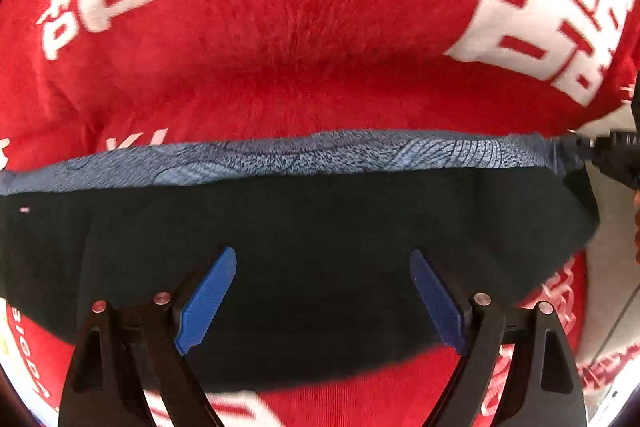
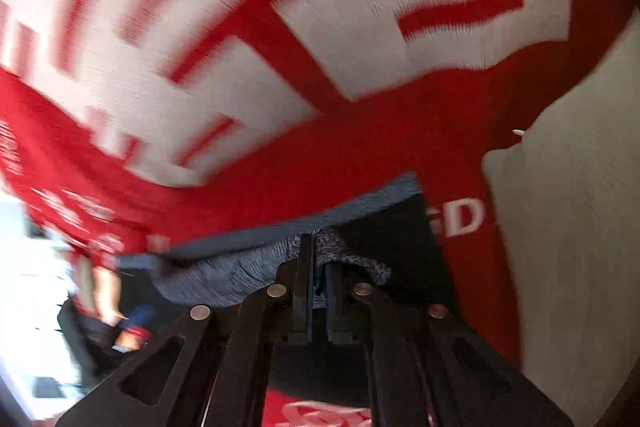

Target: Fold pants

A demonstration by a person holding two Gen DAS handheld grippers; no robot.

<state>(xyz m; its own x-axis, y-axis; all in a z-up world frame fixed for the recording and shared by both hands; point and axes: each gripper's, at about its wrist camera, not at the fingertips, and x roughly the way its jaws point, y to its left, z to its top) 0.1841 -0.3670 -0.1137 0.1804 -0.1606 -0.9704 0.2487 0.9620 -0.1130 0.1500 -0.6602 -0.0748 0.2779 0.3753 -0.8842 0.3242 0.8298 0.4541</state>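
Red fleece with large white lettering forms the cover [image 1: 304, 27] on which the work takes place; it fills most of both wrist views and hangs over a pale floor visible at the right edge of the right wrist view.

Pants [image 1: 304, 267]: dark fabric lying flat across the near part of the cover, with a band of blue-grey patterned cloth running along the far edge. The garment reaches nearly from the left edge of the left wrist view to the right edge, and red cover shows beyond it on the far side and below it at the near side.

Left gripper [image 1: 322, 301]: pointed steeply down over the dark fabric. Its two blue pads [image 1: 208, 301] stand spread wide apart, with nothing caught between them; the pants lie beneath the gap. Whether the tips touch the cloth cannot be told.

Right gripper [image 2: 318, 267]: jaws drawn almost together, pinching a fold of the blue-grey patterned band of the pants [image 2: 240, 279] at the garment's right-hand end. In the left wrist view the same tool appears as a black tip at the far right corner of the pants, meeting the patterned band there. The right wrist view is heavily blurred, so finer detail of the grip is not legible.

A person's arm shows indistinctly at the lower left of the right wrist view.
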